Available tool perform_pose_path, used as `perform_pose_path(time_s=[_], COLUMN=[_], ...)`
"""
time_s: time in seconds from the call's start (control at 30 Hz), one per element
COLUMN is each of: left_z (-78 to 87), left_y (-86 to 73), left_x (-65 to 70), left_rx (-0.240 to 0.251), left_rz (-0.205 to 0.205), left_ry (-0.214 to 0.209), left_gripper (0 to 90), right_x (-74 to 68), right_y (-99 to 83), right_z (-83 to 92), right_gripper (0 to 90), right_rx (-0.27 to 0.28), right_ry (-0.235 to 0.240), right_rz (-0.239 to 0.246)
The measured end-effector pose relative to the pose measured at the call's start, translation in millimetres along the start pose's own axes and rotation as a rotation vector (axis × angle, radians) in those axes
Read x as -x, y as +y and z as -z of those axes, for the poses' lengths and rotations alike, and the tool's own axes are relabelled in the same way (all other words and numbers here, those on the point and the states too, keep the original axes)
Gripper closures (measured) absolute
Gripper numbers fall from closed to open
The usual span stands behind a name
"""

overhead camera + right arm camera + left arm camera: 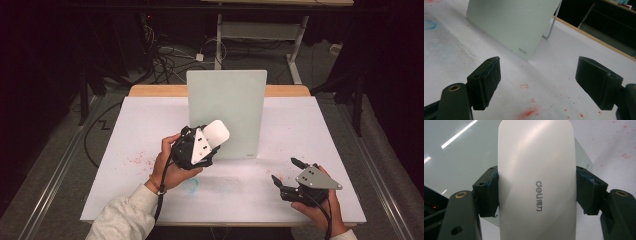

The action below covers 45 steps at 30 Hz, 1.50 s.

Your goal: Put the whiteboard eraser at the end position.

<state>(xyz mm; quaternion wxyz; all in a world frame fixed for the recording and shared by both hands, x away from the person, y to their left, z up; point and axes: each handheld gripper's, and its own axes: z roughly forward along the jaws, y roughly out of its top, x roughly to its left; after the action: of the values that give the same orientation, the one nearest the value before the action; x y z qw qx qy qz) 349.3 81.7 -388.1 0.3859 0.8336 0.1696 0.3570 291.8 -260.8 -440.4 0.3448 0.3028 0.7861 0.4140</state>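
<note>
Left hand-held gripper [212, 142] clamped on white eraser [216, 132], right hand-held gripper [286, 172] released
Could tip glass board [226, 112] if pressed too hard

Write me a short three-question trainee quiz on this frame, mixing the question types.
1. True or false: the left tongs are shut on the white rounded plastic eraser.
2. The right tongs are: A) open above the table, B) shut on the board, C) holding a pen.
3. Fill in: the pale green glass board stands ____ on the white table cover, propped by a wire stand.

Key: 1 true; 2 A; 3 upright, leaning slightly back.
</note>
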Motion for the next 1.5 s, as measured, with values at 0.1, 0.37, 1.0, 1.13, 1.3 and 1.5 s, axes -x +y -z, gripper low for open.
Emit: perform_pose_path(time_s=[0.1,0.37,1.0,1.13,1.3,1.5], left_z=[6.2,12.4,-21.8,-32.0,-43.9,-50.1], left_y=[-3.9,-15.3,-33.2,-30.2,-23.1,-19.3], left_x=[-1.7,-0.2,31.2,39.0,49.5,55.9], left_rx=[0.001,-0.027,-0.195,-0.222,-0.252,-0.273], left_rz=[0.018,-0.002,-0.1,-0.134,-0.192,-0.218], left_ry=[-0.039,-0.153,-0.511,-0.57,-0.604,-0.623], left_gripper=[29.1,29.0,29.0,29.0,28.9,28.8], right_x=[-1.8,-4.5,-4.9,-5.3,-5.7,-5.5], right_y=[-1.1,-0.7,-2.9,-3.0,-3.5,-4.1], right_z=[-0.1,-2.3,-5.5,-6.2,-6.8,-7.1], right_gripper=[20.9,20.9,20.9,20.9,20.9,20.9], right_rx=[-0.012,-0.025,-0.051,-0.056,-0.062,-0.065], right_ry=[0.007,0.016,0.039,0.044,0.048,0.049], right_rz=[0.007,0.01,0.018,0.022,0.027,0.026])
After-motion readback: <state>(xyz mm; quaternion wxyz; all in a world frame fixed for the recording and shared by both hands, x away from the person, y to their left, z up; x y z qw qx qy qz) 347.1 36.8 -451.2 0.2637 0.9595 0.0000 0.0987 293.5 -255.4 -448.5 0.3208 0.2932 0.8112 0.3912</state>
